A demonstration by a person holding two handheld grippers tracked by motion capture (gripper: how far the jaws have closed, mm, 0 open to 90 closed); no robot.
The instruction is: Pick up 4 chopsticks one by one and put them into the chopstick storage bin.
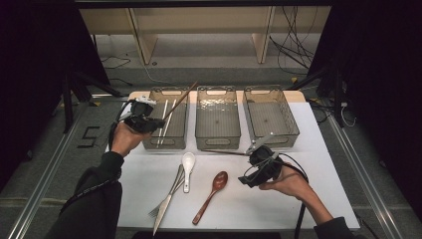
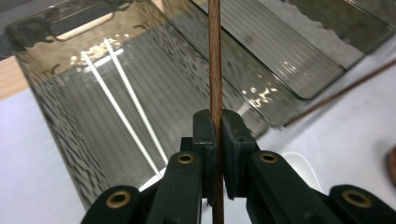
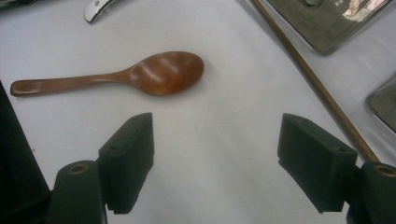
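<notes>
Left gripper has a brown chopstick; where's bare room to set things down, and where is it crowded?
Free: middle bin and right bin. The left bin has bare floor beside two white chopsticks. Crowded: table centre around the white spoon, fork and wooden spoon.

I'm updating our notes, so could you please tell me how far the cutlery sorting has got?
Done: two white chopsticks lie in the left bin. In hand: the left gripper clamps a brown chopstick over that bin. Left: another brown chopstick, wooden spoon, white spoon, fork and knife; the right gripper is open.
</notes>
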